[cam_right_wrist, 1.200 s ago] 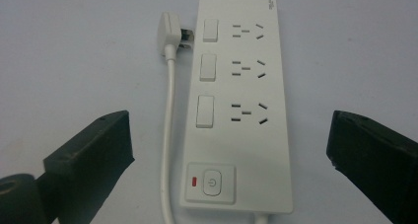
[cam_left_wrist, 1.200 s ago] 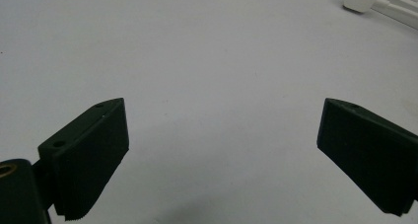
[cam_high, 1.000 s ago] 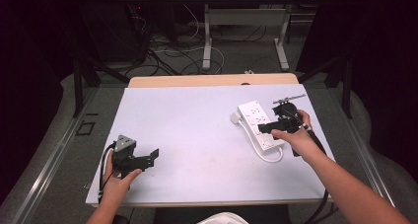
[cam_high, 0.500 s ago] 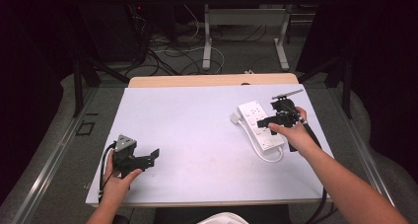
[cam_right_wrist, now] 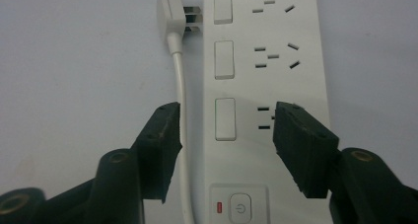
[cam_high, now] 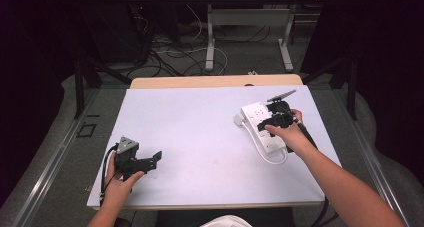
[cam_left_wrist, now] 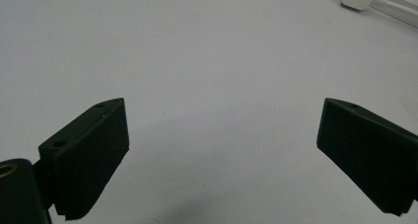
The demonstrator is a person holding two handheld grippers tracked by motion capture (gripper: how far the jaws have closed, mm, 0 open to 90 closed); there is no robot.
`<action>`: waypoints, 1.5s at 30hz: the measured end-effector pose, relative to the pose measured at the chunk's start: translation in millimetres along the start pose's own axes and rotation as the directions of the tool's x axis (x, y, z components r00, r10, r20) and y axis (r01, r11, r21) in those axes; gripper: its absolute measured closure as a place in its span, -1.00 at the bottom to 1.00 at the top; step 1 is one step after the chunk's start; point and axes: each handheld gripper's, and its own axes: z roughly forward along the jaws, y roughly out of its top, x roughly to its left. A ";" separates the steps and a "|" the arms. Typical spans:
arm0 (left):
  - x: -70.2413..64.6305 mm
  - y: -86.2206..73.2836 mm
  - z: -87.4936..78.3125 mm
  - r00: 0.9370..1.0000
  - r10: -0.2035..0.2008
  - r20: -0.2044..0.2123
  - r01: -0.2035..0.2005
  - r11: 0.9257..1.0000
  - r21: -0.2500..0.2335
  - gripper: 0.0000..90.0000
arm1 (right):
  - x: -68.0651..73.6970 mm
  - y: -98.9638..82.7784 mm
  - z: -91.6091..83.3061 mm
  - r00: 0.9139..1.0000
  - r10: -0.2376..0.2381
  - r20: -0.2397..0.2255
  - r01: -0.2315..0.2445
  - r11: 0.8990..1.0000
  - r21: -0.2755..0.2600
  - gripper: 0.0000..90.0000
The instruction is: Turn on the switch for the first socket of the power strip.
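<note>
A: What's on the left?
B: The left tongs (cam_high: 150, 159) sit spread wide, nothing between them, low over the bare white desk (cam_high: 200, 132) near its near-left corner.
A: And on the right?
B: The right tongs (cam_right_wrist: 224, 130) gape over a white power strip (cam_right_wrist: 268, 86); its cord (cam_right_wrist: 181, 110) and plug (cam_right_wrist: 170, 12) lie alongside its left edge.

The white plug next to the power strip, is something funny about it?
A bit. The plug lies loose on the table, its prongs pointing at the side of the power strip, not pushed into any socket. Nothing looks broken or spilled.
</note>
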 end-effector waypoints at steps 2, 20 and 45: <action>0.0 0.0 0.0 1.000 -0.001 0.000 0.001 1.000 -0.001 -0.88 | 1.0 0.5 3.6 1.000 0.002 0.003 -0.002 1.000 0.014 0.12; 0.2 0.2 0.4 1.000 -0.001 0.001 0.001 1.000 0.007 -0.88 | 6.0 2.3 17.6 1.000 -0.007 0.014 0.006 0.998 0.064 0.78; 0.2 0.0 1.4 1.000 -0.002 0.000 0.002 1.000 0.009 -0.87 | 3.1 0.7 32.0 0.999 -0.034 0.024 0.031 0.992 0.122 1.00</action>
